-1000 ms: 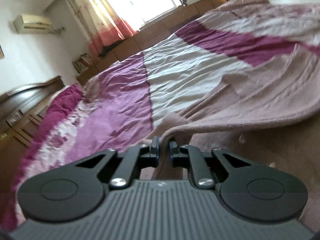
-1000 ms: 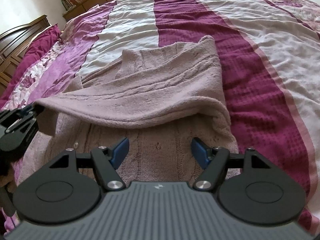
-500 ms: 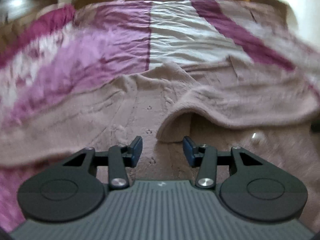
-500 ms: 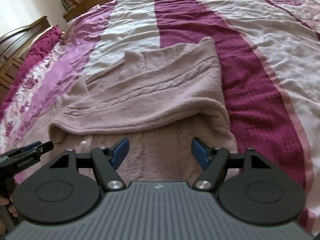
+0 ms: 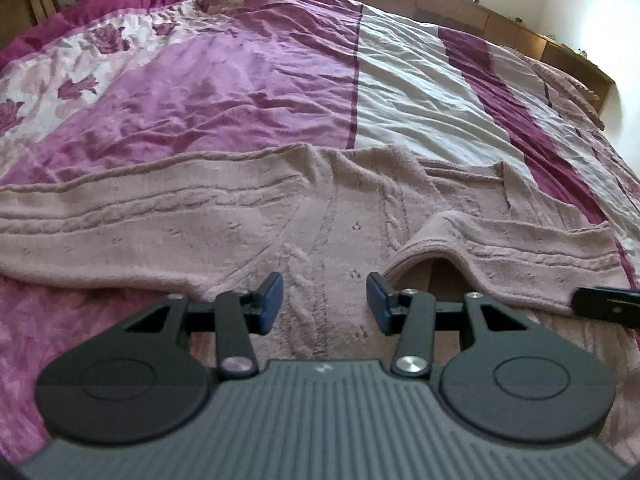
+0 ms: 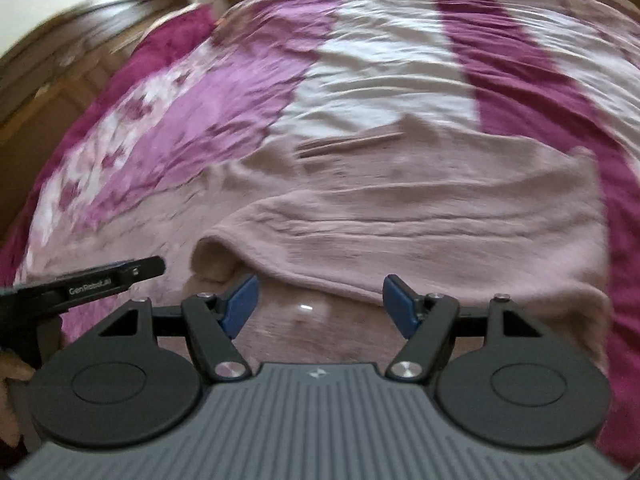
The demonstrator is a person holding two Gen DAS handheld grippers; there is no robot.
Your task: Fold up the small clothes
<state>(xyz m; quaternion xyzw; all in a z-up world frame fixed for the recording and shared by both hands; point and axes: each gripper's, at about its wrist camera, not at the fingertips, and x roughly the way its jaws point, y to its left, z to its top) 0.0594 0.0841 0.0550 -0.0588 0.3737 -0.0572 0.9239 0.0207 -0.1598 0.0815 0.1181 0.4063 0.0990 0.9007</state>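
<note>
The left gripper [image 5: 325, 304] hangs just above the sweater [image 5: 248, 220], its jaws parted with nothing between them. The right gripper [image 6: 318, 304] stands wider apart, also empty, over the near hem. Each gripper's tip shows at the edge of the other's view.

The sweater lies spread across the bedspread [image 5: 224, 80], near the bed's front edge. One side is folded over the body; its cuff end [image 5: 436, 236] arches up loosely just ahead of the left gripper's right finger. The other sleeve [image 5: 100, 216] stretches flat toward the left.

It looks like a soft, thick cable knit: light, limp, with enough bulk to hold a rounded fold but not a crisp crease. It should not slip from the pads, though a pinch on one layer may stretch or drag the rest. The best holds are probably the ribbed edges: the flat sleeve's cuff, the hem corners, or the shoulder seam, taking both layers at once.

A second ago the left gripper was clamped on the fold's edge, lifting it; it has since let go, the flap has settled on the body, and the gripper has drawn back and rolled level. The right gripper has kept its spread but has swung; its view is now blurred.
</note>
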